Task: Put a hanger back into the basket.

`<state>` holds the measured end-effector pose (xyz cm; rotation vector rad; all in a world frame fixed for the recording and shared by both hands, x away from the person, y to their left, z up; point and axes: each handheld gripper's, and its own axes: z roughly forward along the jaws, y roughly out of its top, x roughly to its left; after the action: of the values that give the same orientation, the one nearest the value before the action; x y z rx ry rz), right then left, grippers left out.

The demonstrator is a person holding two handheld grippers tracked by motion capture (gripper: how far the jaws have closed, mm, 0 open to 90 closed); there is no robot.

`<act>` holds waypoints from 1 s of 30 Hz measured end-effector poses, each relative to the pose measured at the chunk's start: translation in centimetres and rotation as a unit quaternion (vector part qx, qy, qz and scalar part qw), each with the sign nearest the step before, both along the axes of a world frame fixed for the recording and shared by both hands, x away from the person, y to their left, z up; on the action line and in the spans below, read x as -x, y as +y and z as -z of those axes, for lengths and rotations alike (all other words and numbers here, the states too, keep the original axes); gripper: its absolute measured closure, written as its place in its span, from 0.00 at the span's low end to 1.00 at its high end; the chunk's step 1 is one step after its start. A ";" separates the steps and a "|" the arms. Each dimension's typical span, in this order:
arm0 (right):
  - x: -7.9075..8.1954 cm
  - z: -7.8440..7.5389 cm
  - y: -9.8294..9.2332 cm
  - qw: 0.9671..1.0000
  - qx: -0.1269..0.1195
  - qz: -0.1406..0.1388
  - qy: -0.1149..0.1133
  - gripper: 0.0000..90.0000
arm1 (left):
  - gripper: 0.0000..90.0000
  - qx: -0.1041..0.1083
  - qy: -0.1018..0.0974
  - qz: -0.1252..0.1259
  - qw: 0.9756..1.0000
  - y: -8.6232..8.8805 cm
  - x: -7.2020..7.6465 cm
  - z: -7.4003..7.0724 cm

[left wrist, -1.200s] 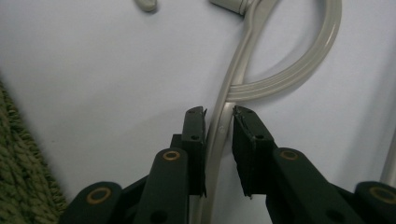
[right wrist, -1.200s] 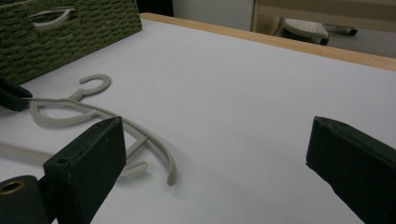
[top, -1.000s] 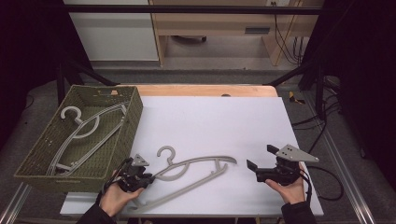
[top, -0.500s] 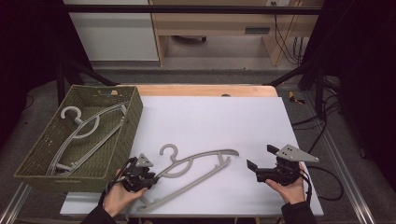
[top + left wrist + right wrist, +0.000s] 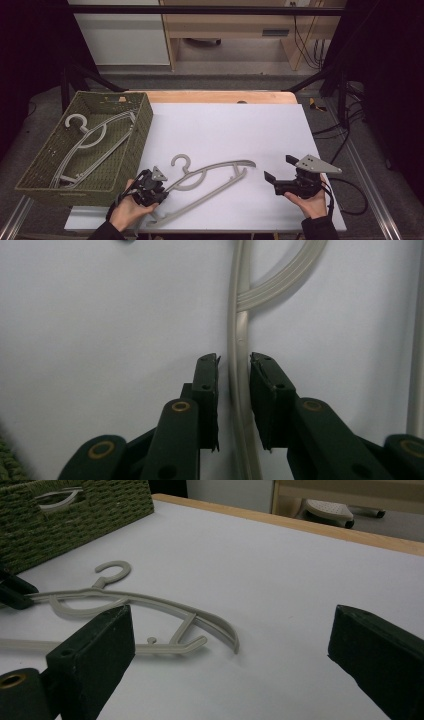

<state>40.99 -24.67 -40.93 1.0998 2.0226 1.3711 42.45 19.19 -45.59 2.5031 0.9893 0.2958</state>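
A beige plastic hanger (image 5: pixel 215 170) lies flat on the white table, hook pointing away from me. My left gripper (image 5: pixel 161 188) sits at its left end. In the left gripper view the jaws (image 5: pixel 234 360) straddle the hanger's thin arm (image 5: pixel 239 340). They have just been opening, and a narrow gap shows beside the arm. My right gripper (image 5: pixel 279 168) rests on the table to the right of the hanger, open wide with nothing between its pads. The right gripper view looks over the hanger (image 5: pixel 150 600) from its curved end.
A green woven basket (image 5: pixel 145 125) stands at the left with more hangers (image 5: pixel 95 137) inside; its wall (image 5: pixel 100 505) appears in the right gripper view. The table's wooden far edge (image 5: pixel 220 96) runs across the back. A cable trails from my right gripper.
The left gripper's jaws loosened around the hanger's arm, and the hanger's right end swung slightly away from me. The right gripper stayed where it was.
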 end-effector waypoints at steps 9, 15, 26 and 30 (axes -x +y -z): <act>0.0 0.0 0.0 1.000 0.001 -0.002 0.002 0.05 | 0.89 -0.025 0.011 -0.004 1.000 -0.9 0.0 -0.3; 0.0 0.1 0.1 1.000 0.003 -0.005 0.007 0.05 | 0.91 -0.019 0.010 -0.015 1.000 -0.9 0.0 -0.3; 0.0 0.1 0.1 1.000 0.002 -0.004 0.008 0.05 | 0.92 0.037 -0.023 -0.029 0.999 0.8 0.4 -1.0; -0.1 0.1 0.1 1.000 0.002 -0.004 0.008 0.05 | 0.92 0.050 -0.035 -0.036 0.997 1.5 0.4 -1.9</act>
<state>41.04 -24.58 -41.05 1.1051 2.0437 1.3655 42.01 20.67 -43.70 2.3550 1.0414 0.3462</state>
